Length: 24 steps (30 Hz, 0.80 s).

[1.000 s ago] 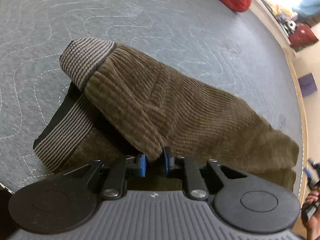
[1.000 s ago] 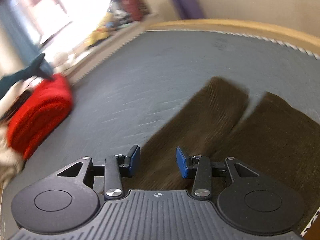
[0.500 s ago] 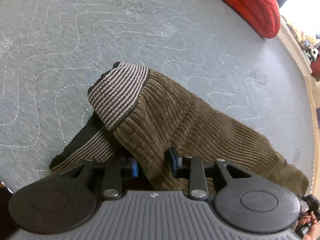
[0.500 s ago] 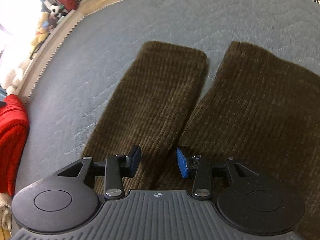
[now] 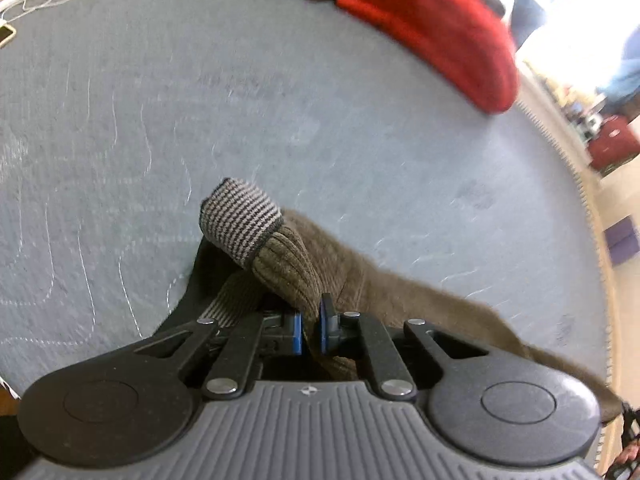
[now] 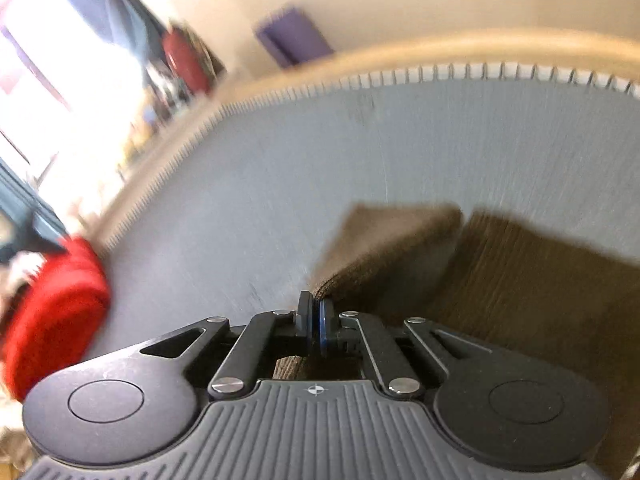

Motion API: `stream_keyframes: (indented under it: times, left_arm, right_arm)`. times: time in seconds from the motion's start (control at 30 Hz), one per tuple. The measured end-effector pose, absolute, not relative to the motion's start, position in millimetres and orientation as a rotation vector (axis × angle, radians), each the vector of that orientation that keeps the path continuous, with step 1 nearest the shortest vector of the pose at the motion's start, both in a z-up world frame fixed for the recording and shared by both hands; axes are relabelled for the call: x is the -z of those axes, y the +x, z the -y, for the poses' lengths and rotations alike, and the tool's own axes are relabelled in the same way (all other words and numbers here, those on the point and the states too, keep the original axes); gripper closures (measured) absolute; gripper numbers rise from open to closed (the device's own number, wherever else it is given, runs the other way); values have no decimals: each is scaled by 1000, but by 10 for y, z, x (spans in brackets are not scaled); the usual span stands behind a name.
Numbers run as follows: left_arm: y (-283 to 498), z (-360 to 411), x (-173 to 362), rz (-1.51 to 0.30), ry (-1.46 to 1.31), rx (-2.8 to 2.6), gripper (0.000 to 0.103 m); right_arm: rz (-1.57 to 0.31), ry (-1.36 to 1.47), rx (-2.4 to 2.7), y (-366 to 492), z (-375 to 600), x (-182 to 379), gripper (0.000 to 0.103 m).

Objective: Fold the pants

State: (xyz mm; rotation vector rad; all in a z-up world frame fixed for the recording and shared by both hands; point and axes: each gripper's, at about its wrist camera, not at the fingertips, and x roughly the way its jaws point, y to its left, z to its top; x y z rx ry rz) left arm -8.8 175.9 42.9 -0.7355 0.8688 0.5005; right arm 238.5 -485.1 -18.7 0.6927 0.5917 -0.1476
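- Jaws of the left gripper (image 5: 310,330) are closing on a ridge of the brown corduroy pants (image 5: 400,300) just behind the striped waistband (image 5: 240,220), cloth pinched between the blue pads.
- Jaws of the right gripper (image 6: 315,326) are clamped on the outer edge of a pant leg (image 6: 384,244), near its hem.
- Pants lie on the grey quilted bed (image 5: 280,100), well apart from the red cushion (image 5: 440,36).
- Step in hand, I'd say: lifting one side to fold leg over leg.
- Next move calls for both grips travelling together across the other leg (image 6: 540,280).

Daylight glares white through the window (image 6: 36,60); both fisheye views are motion-blurred and bent at the edges.
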Motion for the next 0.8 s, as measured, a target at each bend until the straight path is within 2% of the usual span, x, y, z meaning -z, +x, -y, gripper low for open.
stream_keyframes:
  times: [0.07, 0.13, 0.27, 0.3, 0.33, 0.37, 0.4, 0.43, 0.63, 0.8]
  left_arm:
    - [-201, -1781, -478, -867, -759, -475, 94]
    - [-293, -1794, -429, -926, -743, -482, 94]
    - [-405, -1834, -39, -1141, -748, -513, 93]
    - [-401, -1830, 23, -1178, -744, -514, 88]
    - [-403, -1820, 51, -1200, -730, -539, 75]
    - [-403, -1818, 32, -1201, -714, -572, 68]
    - [-399, -1821, -11, -1194, -693, -611, 55]
    - [-400, -1826, -82, -1170, -671, -654, 50]
    - [-259, -1664, -550, -914, -538, -717, 46]
    - [152, -1053, -478, -949, -366, -362, 47]
  right_arm:
    - [-543, 671, 148, 2114, 4977, -20, 101]
    - [-592, 645, 149, 1895, 5080, -72, 101]
    - [-997, 549, 211, 1738, 5277, 416, 101]
    - [-1087, 593, 246, 1686, 5381, 595, 101]
    - [-1148, 651, 276, 1628, 5491, 745, 101]
    - [-1159, 702, 279, 1590, 5578, 814, 100]
    - [-1145, 752, 261, 1572, 5646, 838, 100]
    - [-1129, 783, 245, 1570, 5687, 838, 100]
    - [-1013, 913, 344, 1573, 5890, 814, 92]
    - [-971, 983, 449, 1629, 6113, 888, 80]
